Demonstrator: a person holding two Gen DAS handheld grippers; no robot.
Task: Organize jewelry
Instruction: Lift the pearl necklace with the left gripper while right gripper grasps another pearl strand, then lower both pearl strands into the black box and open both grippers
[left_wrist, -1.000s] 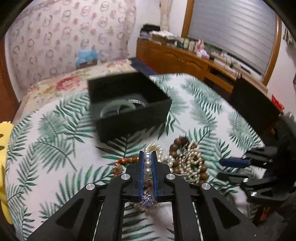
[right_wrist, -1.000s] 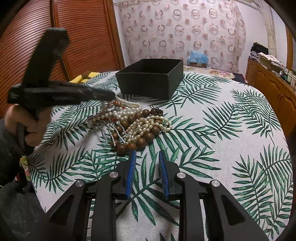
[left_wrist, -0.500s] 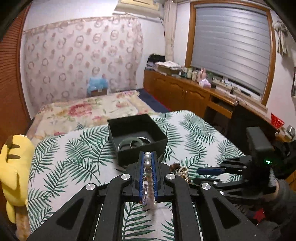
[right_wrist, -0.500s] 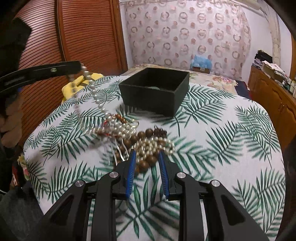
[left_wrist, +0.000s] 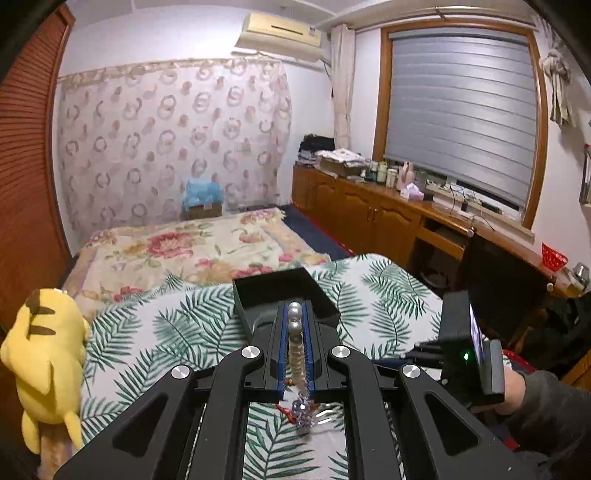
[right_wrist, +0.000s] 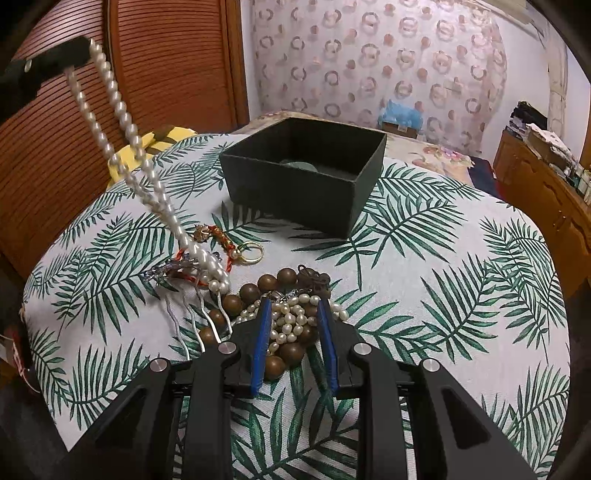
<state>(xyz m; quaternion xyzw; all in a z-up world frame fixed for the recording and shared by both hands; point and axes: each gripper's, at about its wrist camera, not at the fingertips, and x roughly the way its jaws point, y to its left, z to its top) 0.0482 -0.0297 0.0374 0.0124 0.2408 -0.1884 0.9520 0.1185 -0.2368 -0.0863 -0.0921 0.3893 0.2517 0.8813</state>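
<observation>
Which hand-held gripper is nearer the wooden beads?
Right. The right hand-held gripper hovers open right over the wooden beads; the left hand-held gripper is raised off to the side, holding the pearl necklace.

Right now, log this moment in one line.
left gripper: shut on pearl necklace | necklace end in pile | right gripper: open, empty | black box: open

You are looking at a glossy, smooth pearl strand (right_wrist: 122, 110) catching the light; matt brown wooden beads (right_wrist: 267, 283) are lying on a woven leaf-print cloth (right_wrist: 424, 277). The black box (right_wrist: 306, 177) is showing a matt, paper-like skin. The gold ring (right_wrist: 251, 253) is gleaming like polished metal.
</observation>
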